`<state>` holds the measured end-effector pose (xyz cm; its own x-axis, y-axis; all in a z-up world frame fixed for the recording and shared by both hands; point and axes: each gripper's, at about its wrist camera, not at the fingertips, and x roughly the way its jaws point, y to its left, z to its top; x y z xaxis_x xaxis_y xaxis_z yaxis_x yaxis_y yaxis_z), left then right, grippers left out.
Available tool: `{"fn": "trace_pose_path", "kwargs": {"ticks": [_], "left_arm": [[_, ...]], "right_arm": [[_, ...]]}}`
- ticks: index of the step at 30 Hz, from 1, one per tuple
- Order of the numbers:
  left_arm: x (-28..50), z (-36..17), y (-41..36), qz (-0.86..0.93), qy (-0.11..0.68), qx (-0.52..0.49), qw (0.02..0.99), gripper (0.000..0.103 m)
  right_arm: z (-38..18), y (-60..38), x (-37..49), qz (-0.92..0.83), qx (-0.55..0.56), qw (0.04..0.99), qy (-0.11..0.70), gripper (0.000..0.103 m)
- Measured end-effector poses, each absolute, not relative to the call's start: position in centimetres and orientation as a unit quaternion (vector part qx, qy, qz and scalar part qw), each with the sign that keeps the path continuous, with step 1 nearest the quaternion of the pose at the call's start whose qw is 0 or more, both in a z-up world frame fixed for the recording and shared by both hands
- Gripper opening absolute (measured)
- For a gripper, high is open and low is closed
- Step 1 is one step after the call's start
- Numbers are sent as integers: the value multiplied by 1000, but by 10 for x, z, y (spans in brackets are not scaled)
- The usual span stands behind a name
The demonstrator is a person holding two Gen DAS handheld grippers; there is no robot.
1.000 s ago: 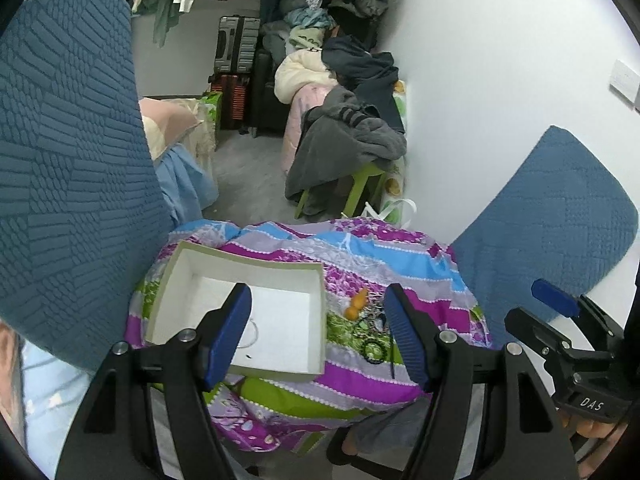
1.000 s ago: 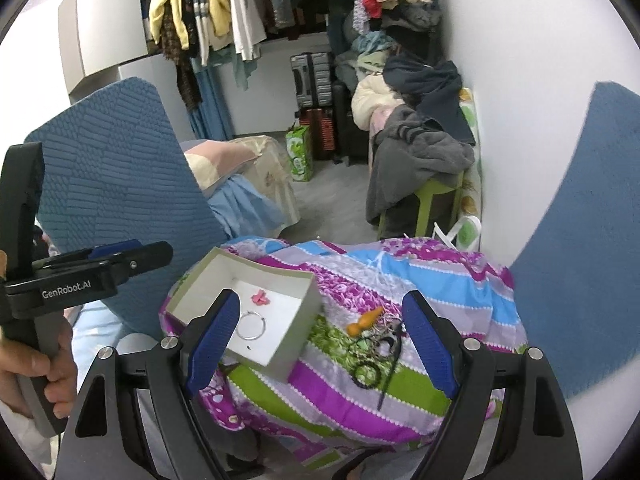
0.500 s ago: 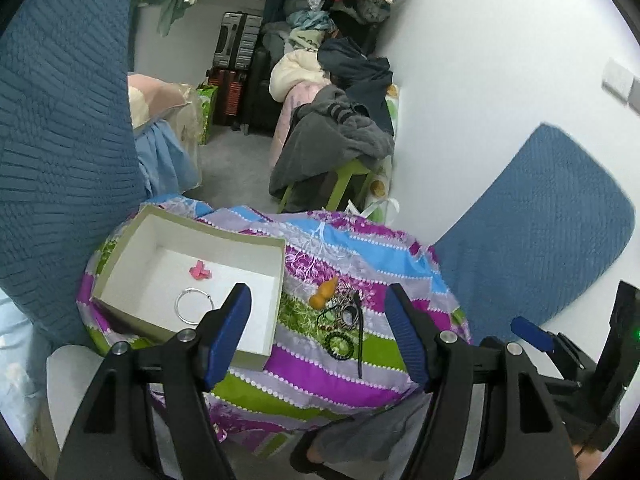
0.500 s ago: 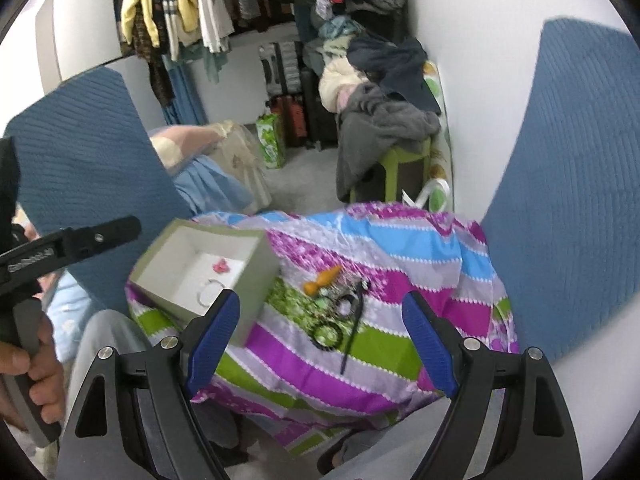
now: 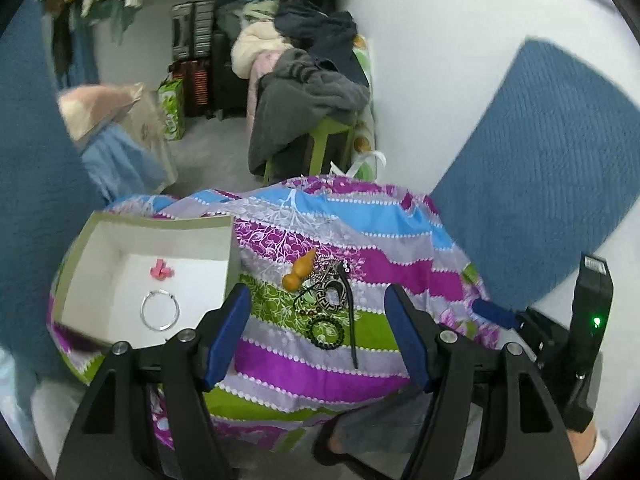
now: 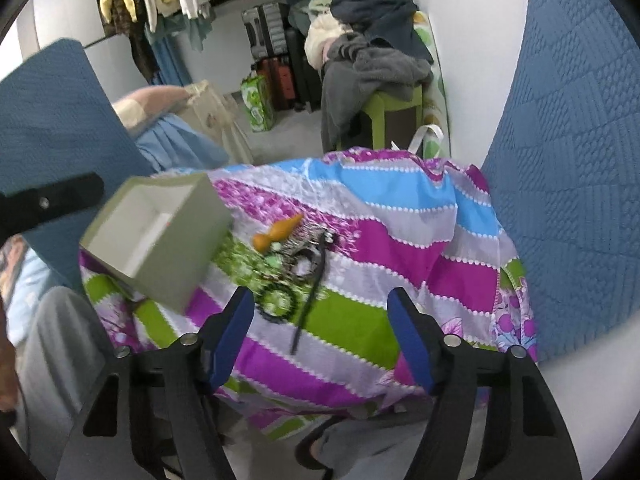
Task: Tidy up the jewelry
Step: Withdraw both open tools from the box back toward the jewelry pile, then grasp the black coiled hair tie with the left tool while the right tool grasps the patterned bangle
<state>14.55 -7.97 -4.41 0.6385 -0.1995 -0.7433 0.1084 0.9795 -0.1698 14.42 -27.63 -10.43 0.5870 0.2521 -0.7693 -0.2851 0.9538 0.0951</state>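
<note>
Several jewelry pieces [image 5: 325,300] heaped mid-quilt [image 5: 360,368]: orange gourd pendant [image 5: 299,271], black bead bracelet [image 5: 327,327], dark hair stick [image 5: 349,316]. Just left, open white box [image 5: 100,240] holding silver bangle [image 5: 160,309] and pink clip [image 5: 161,271]. Left gripper [image 5: 318,334] and right gripper [image 6: 320,336] both above the quilt, fingers spread, grasping nothing.

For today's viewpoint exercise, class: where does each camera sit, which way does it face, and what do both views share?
Left wrist: on the left tool, facing forward and down into the white box; the right tool's body shows at right.
Right wrist: on the right tool, facing the jewelry pile; a black piece of the left tool shows at left.
Shared: box, pile, striped cloth.
</note>
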Motion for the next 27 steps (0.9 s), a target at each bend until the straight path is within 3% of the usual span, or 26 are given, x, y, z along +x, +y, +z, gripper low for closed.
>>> {"fn": "trace_pose_path", "kwargs": {"ticks": [13,16,19,24,27], "left_arm": [[177,-61,-112,-87,444,-8,892,69],[183,-81,-119,-88,463,-4,882,69],[186,-101,-116,-86,471,-26,877,69],[188,-148,-106,-73,501,-78,859,69],[186,-178,-106,-68,516,-99,848,64]], "right_arm": [[-128,-276,175,174,-19,880,442,67],[-137,-276,181,178,-18,878,443,67],[-146,-279,190,185,-2,875,447,58],[-169,-282,207,194,21,868,457,53],[-183,-282,215,200,30,864,461,51]]}}
